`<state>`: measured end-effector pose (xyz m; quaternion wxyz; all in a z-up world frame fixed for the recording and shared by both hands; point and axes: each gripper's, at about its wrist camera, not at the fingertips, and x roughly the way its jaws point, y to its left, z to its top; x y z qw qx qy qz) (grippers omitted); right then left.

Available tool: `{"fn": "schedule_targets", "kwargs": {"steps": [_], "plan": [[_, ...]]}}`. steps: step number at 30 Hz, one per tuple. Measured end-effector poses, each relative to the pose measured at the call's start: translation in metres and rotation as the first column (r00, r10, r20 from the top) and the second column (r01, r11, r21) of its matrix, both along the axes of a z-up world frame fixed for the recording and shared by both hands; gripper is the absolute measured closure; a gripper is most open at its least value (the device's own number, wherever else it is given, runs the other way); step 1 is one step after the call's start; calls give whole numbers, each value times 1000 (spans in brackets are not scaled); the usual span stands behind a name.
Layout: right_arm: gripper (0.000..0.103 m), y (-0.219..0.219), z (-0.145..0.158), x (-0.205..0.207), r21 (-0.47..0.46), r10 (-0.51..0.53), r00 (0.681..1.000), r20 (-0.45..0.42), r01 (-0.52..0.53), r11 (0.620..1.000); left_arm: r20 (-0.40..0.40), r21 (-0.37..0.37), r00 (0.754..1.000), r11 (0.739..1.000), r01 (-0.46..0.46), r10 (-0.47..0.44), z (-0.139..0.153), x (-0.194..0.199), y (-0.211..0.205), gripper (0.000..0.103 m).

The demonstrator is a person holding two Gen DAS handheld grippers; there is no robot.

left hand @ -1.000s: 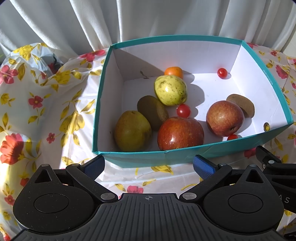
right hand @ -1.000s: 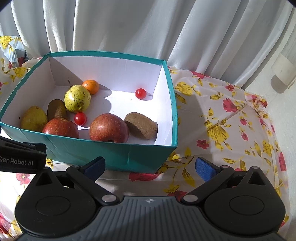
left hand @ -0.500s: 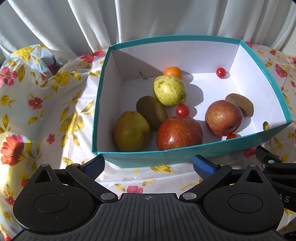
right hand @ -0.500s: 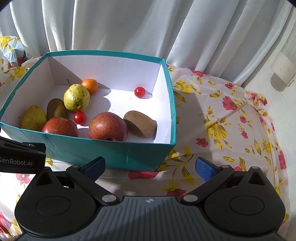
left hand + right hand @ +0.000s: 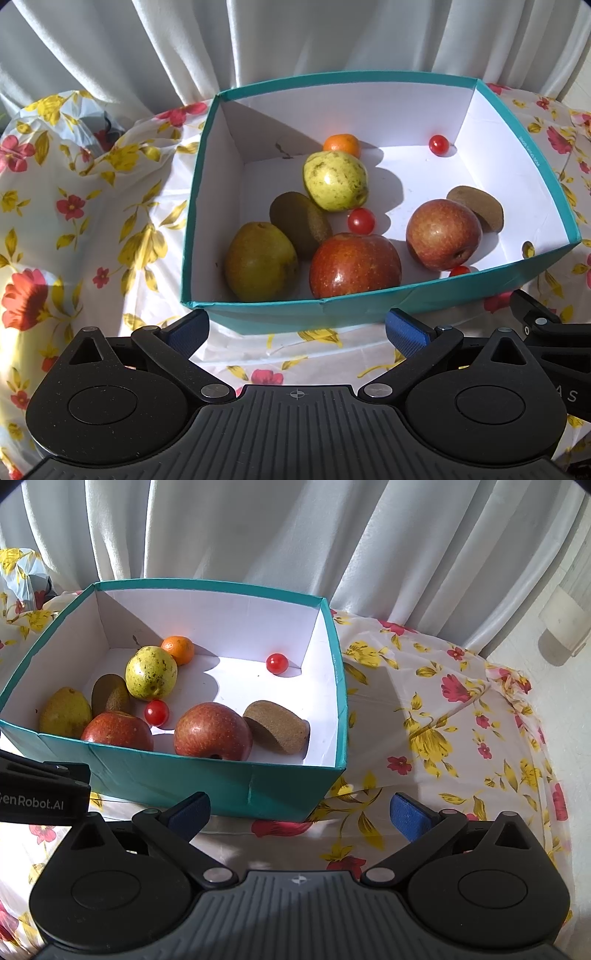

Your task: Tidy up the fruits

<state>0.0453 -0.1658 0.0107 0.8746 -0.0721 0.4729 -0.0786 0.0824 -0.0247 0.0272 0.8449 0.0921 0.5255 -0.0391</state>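
**Fruit gathered in the box, both grippers idle in front of it**

The left gripper (image 5: 295,330) and the right gripper (image 5: 300,812) hover just in front of the teal box (image 5: 280,310), fingers spread wide and holding nothing. All the fruit visible lies inside the box, so the organizing looks finished or nearly so; any next move would call for reaching over the near wall to regroup pieces.

Inside the box:
- two red apples (image 5: 354,266)
- two pears (image 5: 260,260)
- two kiwis (image 5: 299,223)
- one orange (image 5: 341,144) at the far wall
- three cherry tomatoes (image 5: 361,220)

The box rests on a surface under a floral cloth (image 5: 436,738).
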Motion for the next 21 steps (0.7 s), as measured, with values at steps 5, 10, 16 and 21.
{"fn": "schedule_targets", "kwargs": {"steps": [5,10,16,21], "plan": [[0,-1,1,0,-1,1,1000,1,-1,1000,3,1,1000,1000,5,-5,0,-1,0,0],[0,-1,1,-1,-1,0,1000,1,0,1000,19,6,1000,1000,6,-6,1,-3,-1,0],[0,0,2,-3,-5,3,1000,3,-3,1000,21,8,1000,1000,3,-4,2,-5,-1,0],[0,2,2,-3,-9,4,1000,3,-4,1000,11,4,1000,1000,-1,1,1,-4,1,0]]}}
